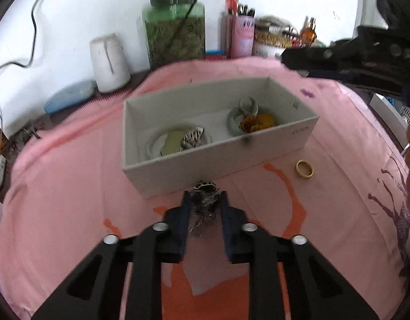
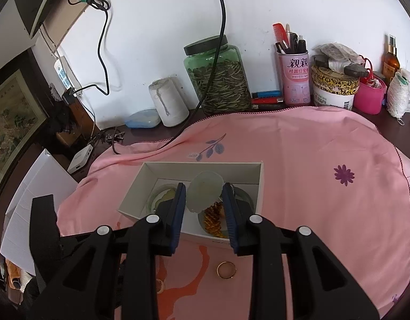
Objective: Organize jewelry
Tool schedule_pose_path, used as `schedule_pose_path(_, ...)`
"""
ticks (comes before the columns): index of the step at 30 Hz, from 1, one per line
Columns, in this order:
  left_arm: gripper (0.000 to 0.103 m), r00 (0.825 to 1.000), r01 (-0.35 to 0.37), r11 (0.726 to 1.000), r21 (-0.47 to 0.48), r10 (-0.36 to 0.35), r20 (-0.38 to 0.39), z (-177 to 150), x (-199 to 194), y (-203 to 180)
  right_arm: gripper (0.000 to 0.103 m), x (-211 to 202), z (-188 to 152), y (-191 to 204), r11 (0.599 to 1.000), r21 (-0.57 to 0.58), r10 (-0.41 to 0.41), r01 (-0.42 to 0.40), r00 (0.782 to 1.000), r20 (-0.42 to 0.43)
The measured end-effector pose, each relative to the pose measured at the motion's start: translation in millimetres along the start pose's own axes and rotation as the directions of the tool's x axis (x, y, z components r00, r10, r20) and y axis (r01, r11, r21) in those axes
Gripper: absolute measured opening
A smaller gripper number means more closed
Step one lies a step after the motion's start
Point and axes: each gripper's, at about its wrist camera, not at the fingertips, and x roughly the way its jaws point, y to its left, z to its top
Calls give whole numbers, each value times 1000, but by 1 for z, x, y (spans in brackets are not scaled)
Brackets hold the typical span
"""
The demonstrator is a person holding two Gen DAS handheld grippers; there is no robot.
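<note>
**Ana:** Jewelry first, nearest to us: what does the left gripper (image 1: pixel 205 196) have?

**Ben:** It is clenched on a silver beaded piece (image 1: pixel 205 200), low in the centre of the left wrist view, just short of the white box (image 1: pixel 220 157). Loose strands hang below the fingers. I judge it light, limp and snag-prone, so the bunched middle is the right place to pinch.

**Ana:** And the right gripper (image 2: pixel 204 196)?

**Ben:** It grasps a pale translucent lid (image 2: pixel 204 194) by its edges, mid-frame, above the box's right side. The lid looks thin, smooth and probably slippery, so an even grip across its width seems wise.

**Ana:** What lies on the pink cloth (image 2: pixel 311 176)?

**Ben:** A gold ring (image 2: pixel 226 270) sits bottom centre of the right wrist view, near the box's front wall. It is small, hard and likely to roll; I would pinch it across the band.

**Ana:** Further back, inside the box?

**Ben:** Left holds a round dish with a pale green disc and another silver piece (image 1: pixel 192 138). Right holds a container with a golden-orange chain (image 2: pixel 212 217), glossy and woven-looking.
</note>
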Motion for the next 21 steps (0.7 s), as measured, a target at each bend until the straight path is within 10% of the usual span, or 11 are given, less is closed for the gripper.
schedule_pose_path(21, 11, 967, 22, 991, -131, 11, 253, 83, -85, 21, 27, -26, 11, 1, 1000, 6, 20, -21, 997, 71)
